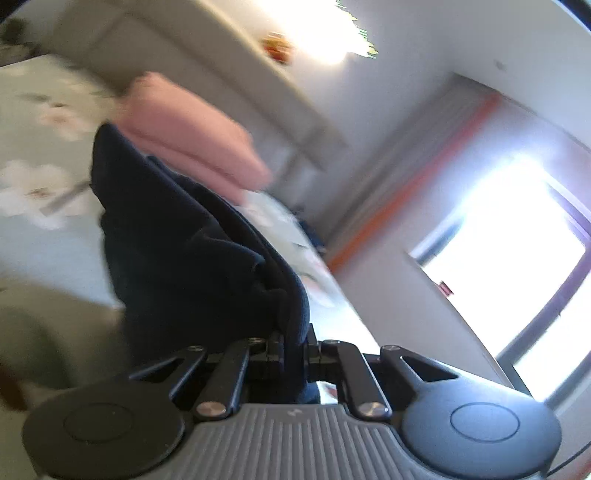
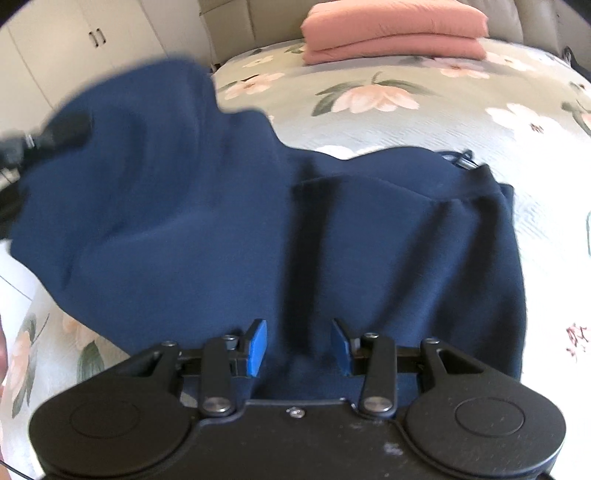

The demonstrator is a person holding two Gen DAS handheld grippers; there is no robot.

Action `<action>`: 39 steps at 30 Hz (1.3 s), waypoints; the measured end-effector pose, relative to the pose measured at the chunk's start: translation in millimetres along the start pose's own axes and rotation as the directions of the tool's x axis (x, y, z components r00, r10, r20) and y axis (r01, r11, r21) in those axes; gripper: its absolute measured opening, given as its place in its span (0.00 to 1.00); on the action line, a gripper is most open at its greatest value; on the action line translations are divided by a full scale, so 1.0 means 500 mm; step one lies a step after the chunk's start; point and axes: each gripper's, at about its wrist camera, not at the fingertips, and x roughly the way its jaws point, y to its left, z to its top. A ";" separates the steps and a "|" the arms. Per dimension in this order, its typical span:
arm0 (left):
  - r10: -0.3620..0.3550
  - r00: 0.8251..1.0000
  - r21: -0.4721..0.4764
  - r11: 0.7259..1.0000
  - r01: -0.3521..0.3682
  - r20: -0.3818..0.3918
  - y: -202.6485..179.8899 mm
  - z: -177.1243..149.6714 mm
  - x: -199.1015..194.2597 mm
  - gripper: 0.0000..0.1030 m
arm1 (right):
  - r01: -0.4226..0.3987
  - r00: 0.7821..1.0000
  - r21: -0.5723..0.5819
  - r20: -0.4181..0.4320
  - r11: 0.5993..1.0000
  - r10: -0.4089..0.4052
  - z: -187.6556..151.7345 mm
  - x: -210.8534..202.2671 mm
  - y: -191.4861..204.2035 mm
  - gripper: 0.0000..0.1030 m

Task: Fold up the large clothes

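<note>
The left gripper (image 1: 293, 350) is clamped tight on a fold of navy garment (image 1: 192, 236), tilted sideways. The right gripper (image 2: 298, 347) points downward, jaws parted, gripping nothing.

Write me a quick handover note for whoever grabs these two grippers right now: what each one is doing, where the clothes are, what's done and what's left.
Left gripper: shut on a bunched edge of the navy garment, holding that part raised off the bed.
Right gripper: jaws open over the garment's middle, gripping nothing.
The rest of the navy garment lies across the floral bedspread, waistband end with drawstring toward the right in the right wrist view.
Folded pink item sits at the head of the bed.
Done: one edge picked up. Left: carry it over, lay it flat, finish the folds.
</note>
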 end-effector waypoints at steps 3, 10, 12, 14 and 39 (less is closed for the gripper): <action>-0.059 0.996 0.041 0.997 0.061 -0.060 -0.057 -0.018 0.081 0.09 | 0.009 1.000 0.045 -0.006 0.999 -0.009 -0.020 -0.014 -0.039 0.48; 0.131 0.944 0.267 0.963 -0.049 -0.303 -0.146 -0.146 0.289 0.09 | 0.111 0.994 0.175 -0.013 0.978 -0.111 -0.071 -0.090 -0.186 0.48; 0.208 0.913 0.356 0.932 -0.075 -0.351 -0.168 -0.186 0.330 0.10 | 0.151 0.988 0.197 -0.021 0.969 -0.150 -0.078 -0.105 -0.228 0.48; 0.265 0.883 0.438 0.896 -0.076 -0.387 -0.187 -0.223 0.370 0.11 | 0.178 0.984 0.219 -0.012 0.959 -0.180 -0.080 -0.121 -0.269 0.48; 0.253 0.882 0.488 0.872 -0.031 -0.397 -0.236 -0.273 0.413 0.13 | 0.010 0.989 -0.013 0.146 1.000 -0.008 0.257 -0.063 -0.253 0.19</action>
